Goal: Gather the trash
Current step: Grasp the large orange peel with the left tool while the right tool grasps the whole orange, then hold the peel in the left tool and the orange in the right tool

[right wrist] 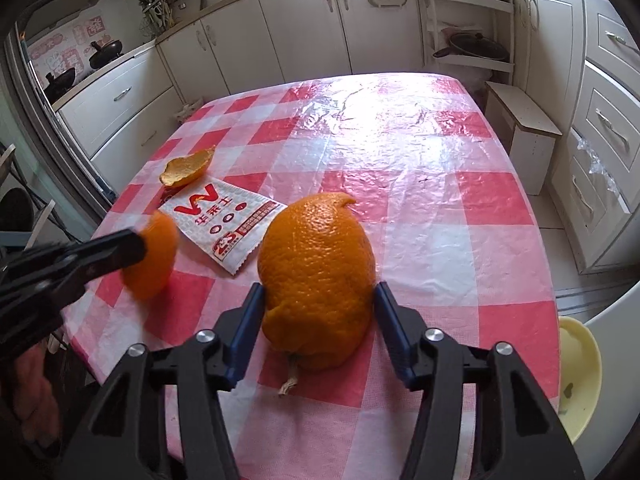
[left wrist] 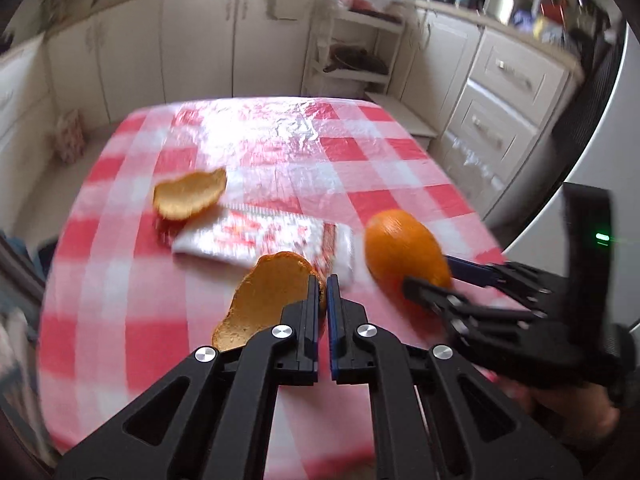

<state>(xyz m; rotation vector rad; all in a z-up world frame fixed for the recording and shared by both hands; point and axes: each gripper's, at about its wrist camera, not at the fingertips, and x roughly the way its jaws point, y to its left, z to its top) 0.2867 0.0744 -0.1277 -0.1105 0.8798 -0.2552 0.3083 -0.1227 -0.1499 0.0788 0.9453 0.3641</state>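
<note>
On the red-and-white checked tablecloth (right wrist: 420, 184) the printed white wrapper (right wrist: 224, 224) serves as the landmark, and things run left to right from it as the right wrist view shows them. Beyond the wrapper's far left corner lies a small curl of orange peel (right wrist: 187, 169), pith side up, just beside the packet's edge. Left of the wrapper's near end, the left gripper (left wrist: 323, 280) has its jaws pinched together on a second piece of peel (left wrist: 266, 300), a broad curved shell raised off the cloth, its pale inside showing in the left wrist view and its orange skin in the other. Right of the wrapper stands the large hollow orange peel (right wrist: 318, 276), rounded like a whole fruit, stem end toward the camera, resting on the cloth close to the packet's near right corner. The right gripper (right wrist: 318, 300) brackets it at a middling width, one blue pad on each flank; whether the pads press it cannot be told. Farther right, off the table's near corner, a pale yellow bowl (right wrist: 580, 380) sits low.
</note>
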